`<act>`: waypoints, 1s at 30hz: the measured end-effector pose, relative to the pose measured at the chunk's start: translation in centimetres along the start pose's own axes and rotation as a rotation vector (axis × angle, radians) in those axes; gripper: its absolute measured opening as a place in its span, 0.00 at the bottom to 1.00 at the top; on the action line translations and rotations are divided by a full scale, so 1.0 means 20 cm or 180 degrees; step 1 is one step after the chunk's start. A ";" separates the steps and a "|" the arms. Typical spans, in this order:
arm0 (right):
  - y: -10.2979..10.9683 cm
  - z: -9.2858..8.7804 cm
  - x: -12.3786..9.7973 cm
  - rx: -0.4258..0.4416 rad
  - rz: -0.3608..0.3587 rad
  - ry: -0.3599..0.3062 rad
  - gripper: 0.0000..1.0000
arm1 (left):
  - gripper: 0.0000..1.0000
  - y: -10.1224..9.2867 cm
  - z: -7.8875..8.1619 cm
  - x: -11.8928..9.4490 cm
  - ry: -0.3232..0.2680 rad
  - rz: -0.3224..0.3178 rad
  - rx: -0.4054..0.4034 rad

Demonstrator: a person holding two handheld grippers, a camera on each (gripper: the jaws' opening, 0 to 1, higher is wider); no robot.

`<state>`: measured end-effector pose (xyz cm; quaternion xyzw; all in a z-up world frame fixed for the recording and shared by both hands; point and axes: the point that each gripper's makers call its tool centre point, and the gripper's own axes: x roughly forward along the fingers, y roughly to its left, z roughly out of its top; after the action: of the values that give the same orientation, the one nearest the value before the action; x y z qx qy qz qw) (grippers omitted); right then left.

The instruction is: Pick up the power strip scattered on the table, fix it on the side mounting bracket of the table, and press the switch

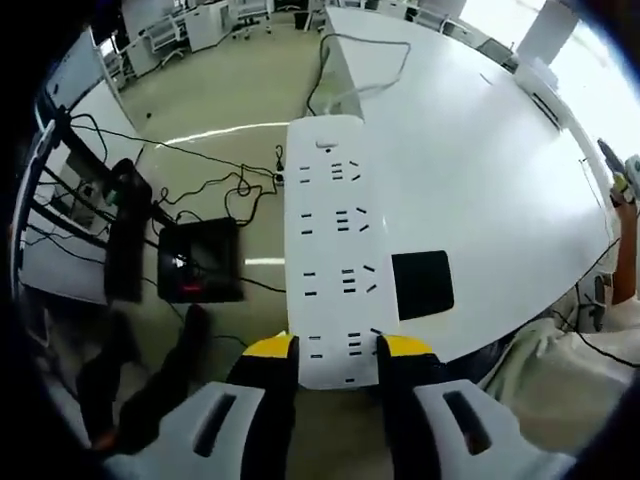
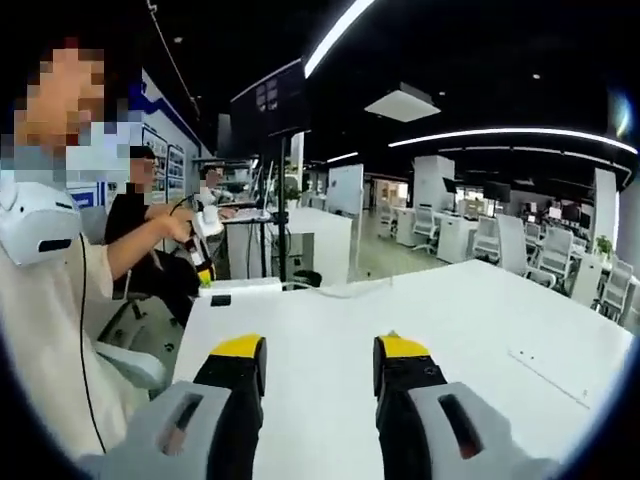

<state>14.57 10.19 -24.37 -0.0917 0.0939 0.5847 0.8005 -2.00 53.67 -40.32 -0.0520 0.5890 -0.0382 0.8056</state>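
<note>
Between the yellow-tipped jaws of the left claw [image 1: 335, 352] sits the near end of the power strip [image 1: 334, 250], gripped across its width. Long axis runs straight away from the claw, sockets facing the camera, far end pointing toward the floor and the cable [image 1: 345, 70] trailing off there. Strip is lifted clear, hanging over the edge of the white surface [image 1: 480, 170]; a black square patch [image 1: 422, 284] lies on the surface just right of the strip.

Right claw [image 2: 318, 362]: jaws wide apart, nothing between them, hovering above the surface and facing across the room.

Judgement: left claw alone carries the strip, so the mounting falls to it; right claw is free for the switch. Side bracket not identifiable in either view. Strip must turn to lie along the surface edge before seating.
</note>
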 end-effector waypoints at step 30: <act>0.20 0.29 0.50 -0.0377 0.0595 0.0346 0.32 | 0.29 -0.03 -0.01 0.00 0.0000 -0.0043 0.0134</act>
<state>14.03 22.01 -21.52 -0.1612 0.1107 0.6555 0.7295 -2.22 53.15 -40.36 -0.0390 0.5876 -0.0559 0.8062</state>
